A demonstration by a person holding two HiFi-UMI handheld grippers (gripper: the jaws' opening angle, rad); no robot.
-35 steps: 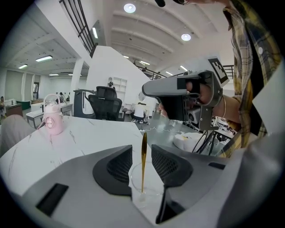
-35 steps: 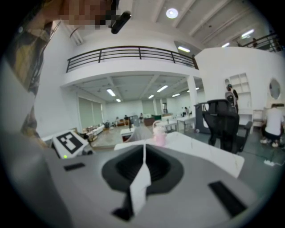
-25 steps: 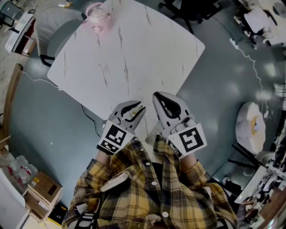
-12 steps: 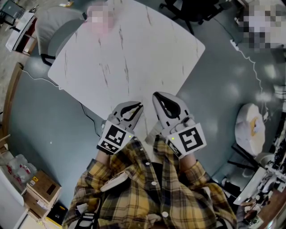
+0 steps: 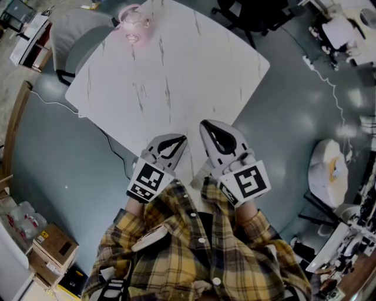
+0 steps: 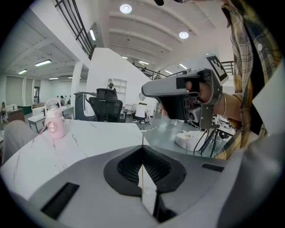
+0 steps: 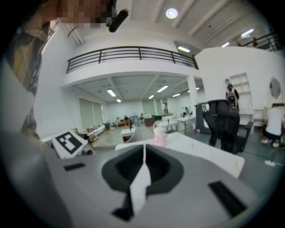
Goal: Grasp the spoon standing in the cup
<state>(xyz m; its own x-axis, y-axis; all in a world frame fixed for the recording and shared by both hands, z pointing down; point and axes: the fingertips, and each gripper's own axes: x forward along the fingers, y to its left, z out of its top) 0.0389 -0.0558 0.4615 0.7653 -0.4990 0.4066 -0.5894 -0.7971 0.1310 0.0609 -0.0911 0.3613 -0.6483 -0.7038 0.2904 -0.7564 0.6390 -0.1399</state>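
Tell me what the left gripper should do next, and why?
Probably reach the left gripper across the table toward the pink cup. Its jaws have just been closing on nothing, meeting near the table's close edge, while the cup sits at the far corner.

place: open-plan office hall | evidence: office chair [image 6: 106, 106], desks [image 7: 182, 119], mezzanine railing [image 7: 129, 54], ceiling lights [image 6: 125, 8]
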